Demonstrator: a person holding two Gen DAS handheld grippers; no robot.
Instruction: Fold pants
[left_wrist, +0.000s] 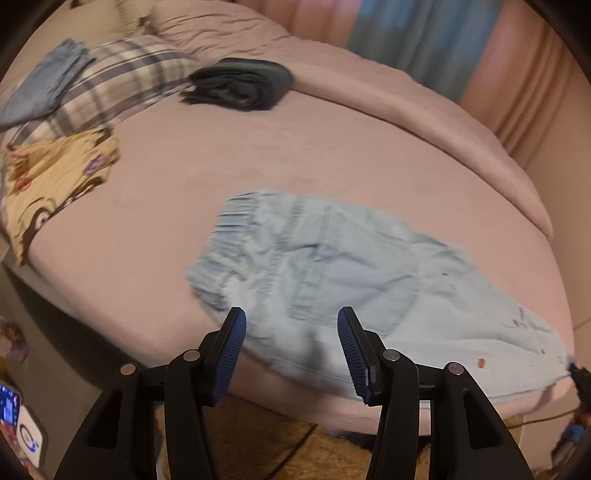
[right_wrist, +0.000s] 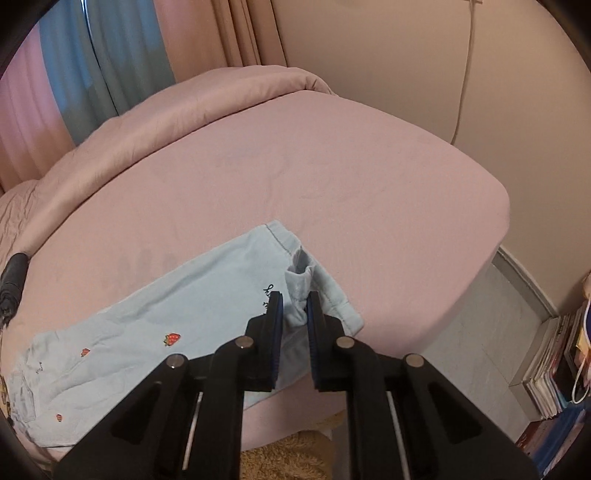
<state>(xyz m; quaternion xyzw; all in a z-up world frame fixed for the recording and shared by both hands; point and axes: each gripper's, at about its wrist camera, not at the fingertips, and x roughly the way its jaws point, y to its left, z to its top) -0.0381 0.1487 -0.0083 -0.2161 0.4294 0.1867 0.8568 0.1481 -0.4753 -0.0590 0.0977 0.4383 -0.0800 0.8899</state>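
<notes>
On the pink bed (right_wrist: 332, 177), pale-blue denim pants (right_wrist: 184, 302): right claw (right_wrist: 294, 308) pinches seemingly a hem fold; left claw (left_wrist: 291, 354) gapes, empty, above the waistband.

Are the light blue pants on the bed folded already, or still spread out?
Spread out: the light blue pants lie at full length on the bed, waistband to hem, not doubled over.

It was a home bedroom — a pink-sheeted bed (right_wrist: 332, 166), a plaid pillow (left_wrist: 122, 77) at its head, curtains (right_wrist: 92, 66) behind — lived-in.
</notes>
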